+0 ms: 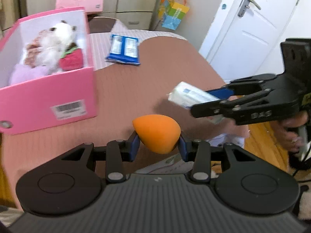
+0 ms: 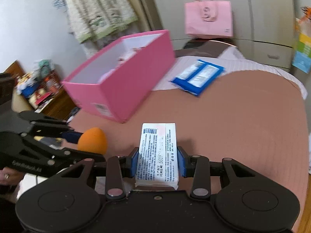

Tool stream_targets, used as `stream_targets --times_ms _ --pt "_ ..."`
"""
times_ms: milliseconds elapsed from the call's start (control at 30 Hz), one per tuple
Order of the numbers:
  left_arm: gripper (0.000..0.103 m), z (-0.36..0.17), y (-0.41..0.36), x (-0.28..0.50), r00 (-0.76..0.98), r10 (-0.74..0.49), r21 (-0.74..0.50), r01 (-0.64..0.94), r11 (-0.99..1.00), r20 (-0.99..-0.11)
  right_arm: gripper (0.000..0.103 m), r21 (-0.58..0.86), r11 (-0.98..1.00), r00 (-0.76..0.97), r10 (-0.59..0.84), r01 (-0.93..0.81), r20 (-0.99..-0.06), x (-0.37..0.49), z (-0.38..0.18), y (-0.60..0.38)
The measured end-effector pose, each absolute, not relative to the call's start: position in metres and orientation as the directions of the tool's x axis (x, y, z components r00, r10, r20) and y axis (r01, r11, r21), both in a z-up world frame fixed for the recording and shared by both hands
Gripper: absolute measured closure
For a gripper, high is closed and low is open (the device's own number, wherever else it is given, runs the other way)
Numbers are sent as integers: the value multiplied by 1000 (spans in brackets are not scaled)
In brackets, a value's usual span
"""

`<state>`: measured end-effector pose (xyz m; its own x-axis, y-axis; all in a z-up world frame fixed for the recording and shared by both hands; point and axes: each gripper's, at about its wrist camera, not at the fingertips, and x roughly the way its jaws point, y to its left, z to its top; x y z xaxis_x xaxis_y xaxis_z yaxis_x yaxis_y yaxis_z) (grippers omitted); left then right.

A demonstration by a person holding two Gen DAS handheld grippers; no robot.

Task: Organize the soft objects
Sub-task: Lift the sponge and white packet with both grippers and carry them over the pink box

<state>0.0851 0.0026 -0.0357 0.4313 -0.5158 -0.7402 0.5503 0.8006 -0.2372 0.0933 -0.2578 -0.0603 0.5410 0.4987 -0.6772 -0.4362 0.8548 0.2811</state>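
My left gripper (image 1: 158, 145) is shut on an orange egg-shaped sponge (image 1: 156, 133), held above the brown mat; the sponge also shows in the right wrist view (image 2: 93, 140). My right gripper (image 2: 158, 163) is shut on a white tissue pack (image 2: 158, 153), which also shows at the right of the left wrist view (image 1: 191, 95). An open pink box (image 1: 48, 101) stands at the left with plush toys (image 1: 52, 46) inside; it also shows in the right wrist view (image 2: 124, 77). A blue wipes packet (image 1: 124, 49) lies flat beyond the box, also seen in the right wrist view (image 2: 198, 75).
The brown mat (image 2: 243, 120) covers the table, with a striped cloth (image 2: 252, 64) at its far end. A pink paper bag (image 2: 209, 18) hangs at the cabinets behind. A white door (image 1: 252, 29) stands at the right. Shelves with clutter (image 2: 37, 89) stand left.
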Motion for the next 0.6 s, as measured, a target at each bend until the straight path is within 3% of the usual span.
stream_targets --times_ms 300,600 --pt "62 -4 44 70 510 -459 -187 496 848 -728 59 297 754 480 619 -587 -622 90 -13 -218" --pt "61 33 78 81 640 -425 -146 442 885 -640 58 245 698 516 681 -673 -520 112 25 -173"
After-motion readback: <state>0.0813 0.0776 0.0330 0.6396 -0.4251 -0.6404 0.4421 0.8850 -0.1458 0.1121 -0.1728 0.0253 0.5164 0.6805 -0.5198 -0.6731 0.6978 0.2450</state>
